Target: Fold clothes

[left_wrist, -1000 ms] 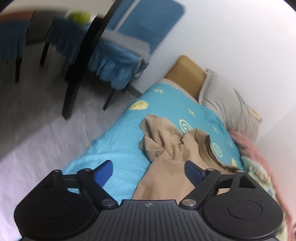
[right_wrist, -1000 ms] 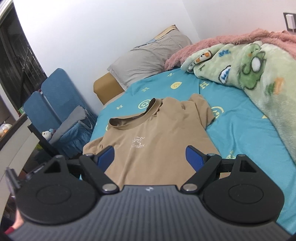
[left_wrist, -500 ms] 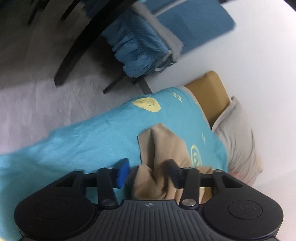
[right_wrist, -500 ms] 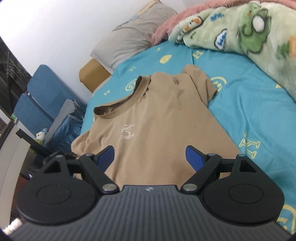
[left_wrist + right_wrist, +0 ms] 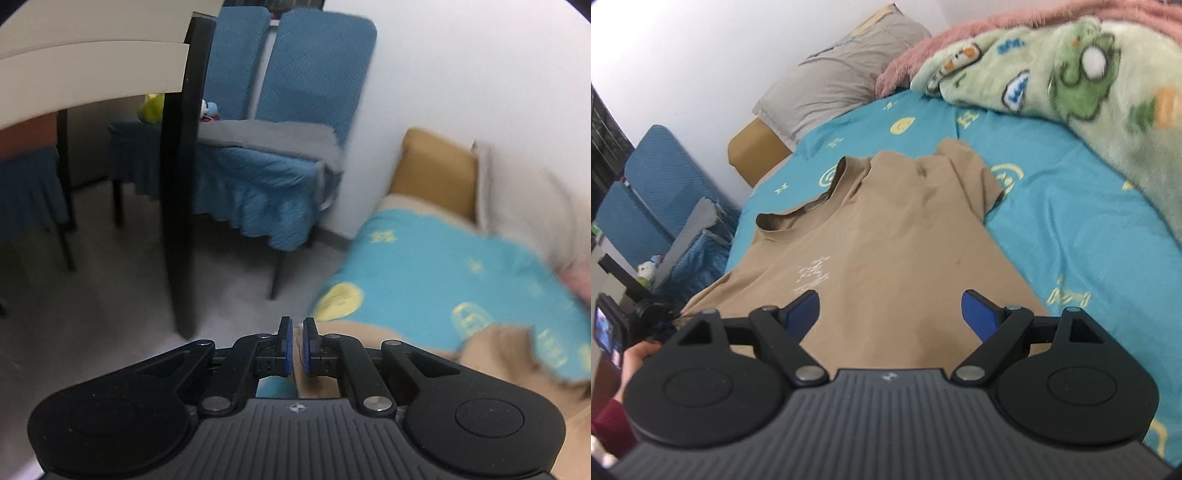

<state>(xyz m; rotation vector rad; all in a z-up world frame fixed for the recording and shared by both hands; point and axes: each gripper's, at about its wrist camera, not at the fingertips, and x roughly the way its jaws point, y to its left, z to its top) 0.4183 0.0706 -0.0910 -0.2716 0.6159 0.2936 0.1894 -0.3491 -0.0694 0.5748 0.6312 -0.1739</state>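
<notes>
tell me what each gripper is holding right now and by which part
The left gripper is shut on the tan t-shirt, pinching its left edge, apparently the sleeve. The right gripper is open above the shirt, holding nothing.

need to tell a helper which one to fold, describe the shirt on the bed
On the turquoise bedsheet, below the grey pillow, lies a tan t-shirt, front up. It is the only plain tan cloth there, with a small white chest logo.

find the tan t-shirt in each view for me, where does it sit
Left wrist: tan t-shirt lies low right on the blue bedsheet, blurred, an edge pinched in the left gripper jaws.
Right wrist: it fills the centre, spread flat, above the open right gripper.
Shared landmark: the grey pillow, at the right edge in the left view.
</notes>
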